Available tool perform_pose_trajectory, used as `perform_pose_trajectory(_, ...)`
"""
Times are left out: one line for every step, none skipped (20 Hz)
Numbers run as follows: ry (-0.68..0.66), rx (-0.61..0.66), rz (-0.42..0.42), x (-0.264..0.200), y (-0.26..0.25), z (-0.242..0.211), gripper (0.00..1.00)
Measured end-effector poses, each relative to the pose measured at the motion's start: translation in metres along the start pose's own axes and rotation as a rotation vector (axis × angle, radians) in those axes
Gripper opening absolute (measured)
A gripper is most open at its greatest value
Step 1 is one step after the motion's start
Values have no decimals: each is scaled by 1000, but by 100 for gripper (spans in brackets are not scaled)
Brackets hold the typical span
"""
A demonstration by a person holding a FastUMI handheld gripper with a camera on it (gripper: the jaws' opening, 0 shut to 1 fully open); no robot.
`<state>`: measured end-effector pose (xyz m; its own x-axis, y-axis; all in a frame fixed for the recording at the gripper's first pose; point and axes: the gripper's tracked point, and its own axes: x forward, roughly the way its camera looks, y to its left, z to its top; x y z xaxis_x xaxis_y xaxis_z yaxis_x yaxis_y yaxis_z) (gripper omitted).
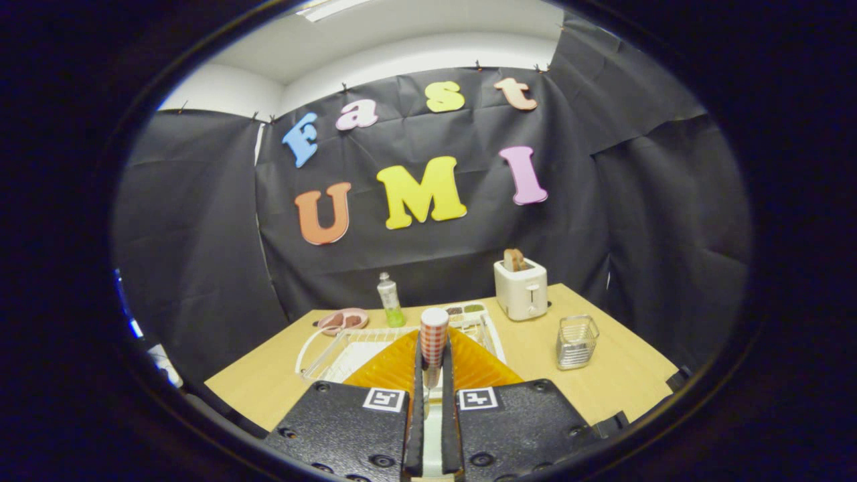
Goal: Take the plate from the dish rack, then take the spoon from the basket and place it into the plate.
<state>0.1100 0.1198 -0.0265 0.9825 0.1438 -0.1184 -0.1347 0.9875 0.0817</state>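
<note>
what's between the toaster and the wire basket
In the gripper view, only bare table lies between the toaster and the wire basket. The gripper is shut on the spoon.

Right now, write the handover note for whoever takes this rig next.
Gripper: shut on the spoon, gripping its stem; the red-and-white checked end stands upright above the fingers.
Plate: orange, out of the dish rack, lying on the table just beyond the fingers, directly under the spoon.
Basket: wire, on the table to the right of the plate, in front of the toaster. The spoon is out of it.
Done: plate taken from the rack, spoon picked from the basket.
Left: lower the spoon into the plate and open the fingers.
</note>
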Motion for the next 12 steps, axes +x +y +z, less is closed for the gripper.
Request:
perform_pose_trajectory(2, -10, 4, 2, 7, -7, 16)
perform_pose_trajectory(8, -17, 11, 4, 16, -18, 16)
perform_pose_trajectory(21, -16, 16, 7, 23, -29, 16)
perform_pose_trajectory(38, -13, 24, 9, 29, -43, 16)
perform_pose_trajectory(58, -19, 34, 12, 35, -55, 16)
perform_pose_trajectory(74, -34, 47, 15, 40, -65, 16)
perform_pose_trajectory(81, -38, 51, 17, 42, -72, 16)
perform_pose_trajectory(79, -40, 45, 18, 41, -77, 16)
perform_pose_trajectory(77, -43, 29, 20, 39, -80, 16)
perform_pose_trajectory(77, -50, 18, 21, 37, -85, 16)
perform_pose_trajectory(78, -55, 13, 23, 37, -88, 17)
perform_pose_trajectory(79, -57, 15, 23, 38, -90, 17)
